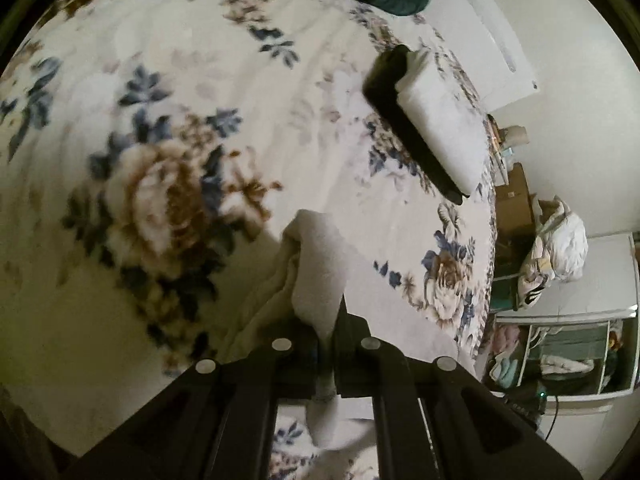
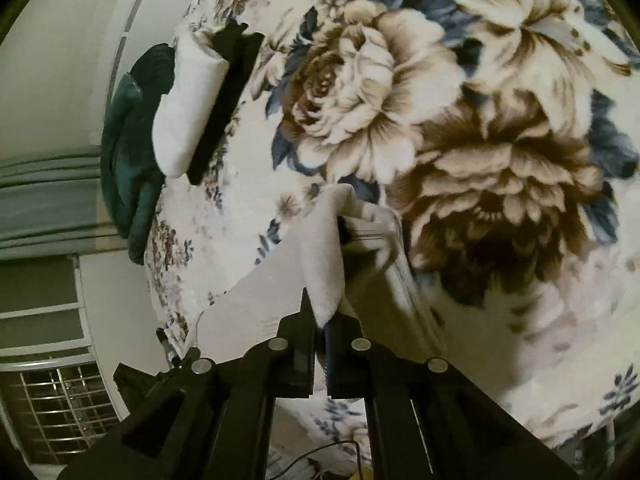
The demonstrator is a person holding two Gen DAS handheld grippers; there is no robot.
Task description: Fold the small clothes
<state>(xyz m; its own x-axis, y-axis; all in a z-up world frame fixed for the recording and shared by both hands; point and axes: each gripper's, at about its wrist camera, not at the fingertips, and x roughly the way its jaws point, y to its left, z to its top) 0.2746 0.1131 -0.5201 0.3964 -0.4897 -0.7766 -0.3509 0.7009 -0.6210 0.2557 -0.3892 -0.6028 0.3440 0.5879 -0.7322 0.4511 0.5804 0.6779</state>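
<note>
Your left gripper (image 1: 328, 320) pinches the white cloth (image 1: 316, 264) above the floral blanket (image 1: 168, 128); your right gripper (image 2: 320, 320) clamps it too; folded clothes (image 1: 436, 120) lie far right.

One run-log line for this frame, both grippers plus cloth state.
left gripper: shut on white garment | right gripper: shut on white garment | garment lifted above floral blanket | folded white piece and black piece side by side

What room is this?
Probably a bedroom: a flowery blanket covers what looks like a bed, folded clothes lie on it, and a closet with clothes stands beside it.
</note>
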